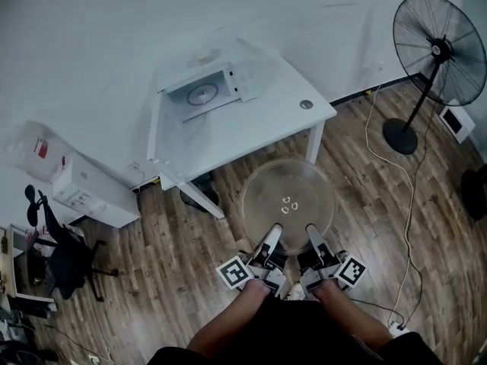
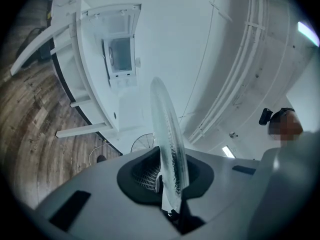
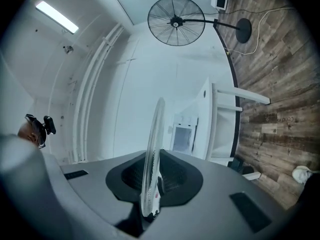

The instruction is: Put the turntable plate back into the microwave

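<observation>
A clear round glass turntable plate [image 1: 288, 197] hangs level above the wooden floor, in front of the white table. My left gripper [image 1: 270, 242] is shut on its near rim, and my right gripper [image 1: 313, 238] is shut on the rim just beside it. In the left gripper view the plate [image 2: 168, 144] shows edge-on between the jaws, and the right gripper view shows the plate [image 3: 152, 156] the same way. The white microwave [image 1: 209, 91] stands on the table with its door open, well beyond the plate.
The white table [image 1: 259, 131] stands against the wall. A black pedestal fan [image 1: 434, 52] stands at the right, with cables [image 1: 411, 204] trailing over the floor. A white cabinet [image 1: 84, 188] and a black office chair [image 1: 65, 257] are at the left.
</observation>
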The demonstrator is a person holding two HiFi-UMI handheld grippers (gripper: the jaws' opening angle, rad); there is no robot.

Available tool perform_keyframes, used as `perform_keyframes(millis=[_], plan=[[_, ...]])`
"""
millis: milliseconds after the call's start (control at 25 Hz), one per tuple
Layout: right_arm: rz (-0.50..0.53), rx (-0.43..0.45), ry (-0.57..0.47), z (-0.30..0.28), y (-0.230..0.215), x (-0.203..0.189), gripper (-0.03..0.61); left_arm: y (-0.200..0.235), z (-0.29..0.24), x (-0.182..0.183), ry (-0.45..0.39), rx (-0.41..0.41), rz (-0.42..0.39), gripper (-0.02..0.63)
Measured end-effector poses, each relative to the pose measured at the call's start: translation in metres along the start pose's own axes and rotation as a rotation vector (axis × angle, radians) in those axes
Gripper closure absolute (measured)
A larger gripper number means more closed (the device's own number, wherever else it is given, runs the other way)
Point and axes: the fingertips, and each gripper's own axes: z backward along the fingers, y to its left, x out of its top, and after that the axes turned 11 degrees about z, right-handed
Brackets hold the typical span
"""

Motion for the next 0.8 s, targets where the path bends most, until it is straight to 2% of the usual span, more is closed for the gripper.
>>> perform_keyframes(millis=[160, 400, 800], plan=[[-0.029, 0.02, 0.032, -0.031, -0.012, -0.002, 0.526, 0.006, -0.009, 0.028, -0.033, 0.009, -0.023, 0.563], [-0.063, 0.029, 0.084, -0.087, -0.03, -0.002, 0.528, 0.016, -0.032, 0.076, -0.091, 0.017, -0.015, 0.561], [-0.065, 0.03, 0.152, -0.182, -0.053, -0.013, 0.528, 0.03, -0.06, 0.165, -0.141, 0.02, 0.0, 0.561]])
